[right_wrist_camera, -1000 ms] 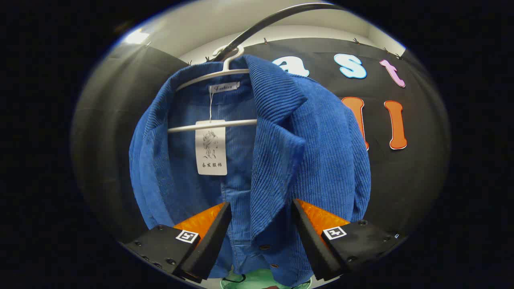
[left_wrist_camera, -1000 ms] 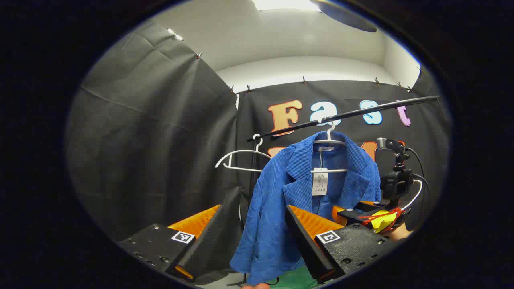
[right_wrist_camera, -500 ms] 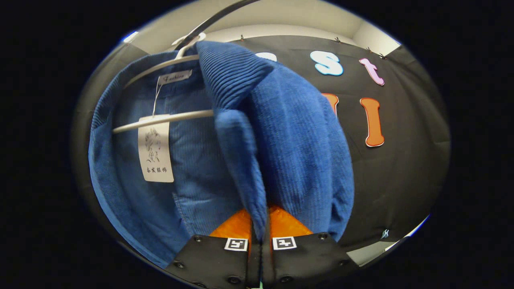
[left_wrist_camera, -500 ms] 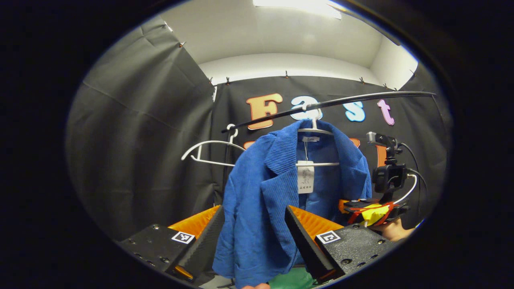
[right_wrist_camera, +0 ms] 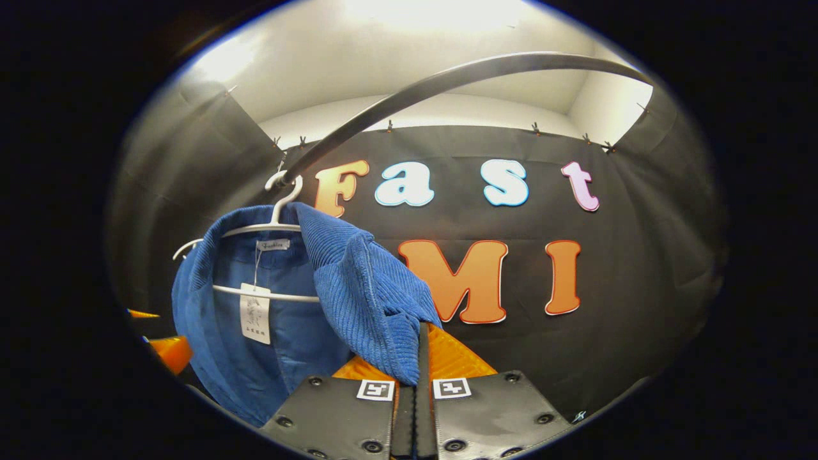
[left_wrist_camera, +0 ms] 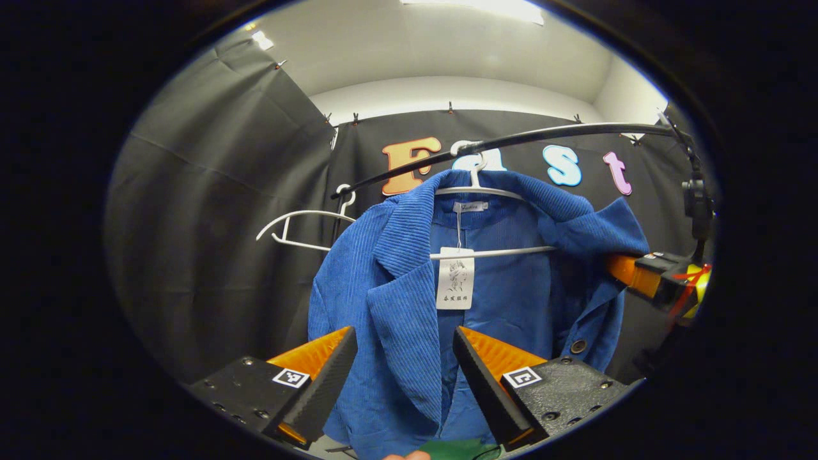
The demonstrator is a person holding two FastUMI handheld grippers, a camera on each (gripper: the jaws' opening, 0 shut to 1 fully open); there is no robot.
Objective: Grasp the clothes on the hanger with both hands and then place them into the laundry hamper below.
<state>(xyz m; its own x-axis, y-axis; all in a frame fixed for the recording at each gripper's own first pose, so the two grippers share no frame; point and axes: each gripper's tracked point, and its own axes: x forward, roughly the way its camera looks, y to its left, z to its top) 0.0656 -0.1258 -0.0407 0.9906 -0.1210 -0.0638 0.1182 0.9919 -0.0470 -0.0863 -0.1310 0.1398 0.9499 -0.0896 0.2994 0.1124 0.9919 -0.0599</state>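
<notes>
Blue corduroy jacket point(left_wrist_camera: 409, 306) hung on a white hanger point(left_wrist_camera: 476, 188) from the black rail point(left_wrist_camera: 511, 139), front open, paper tag point(left_wrist_camera: 455, 283) dangling off the collar; a second, bare white hanger point(left_wrist_camera: 300, 223) sat further left on the rail.

Left tongs point(left_wrist_camera: 404, 358) were spread wide, level and pointing at the jacket's left front panel, lapel edge between the fingers, neither finger touching cloth as far as could be seen.

Right tongs point(right_wrist_camera: 414, 358) were clamped tight on the jacket's right lapel point(right_wrist_camera: 377, 319), fabric pulled out sideways from the hanger. In the left gripper view they showed at the right edge point(left_wrist_camera: 623, 268), partly cut off.

A green patch point(left_wrist_camera: 457, 449) under the jacket hem was too cropped to identify.
</notes>
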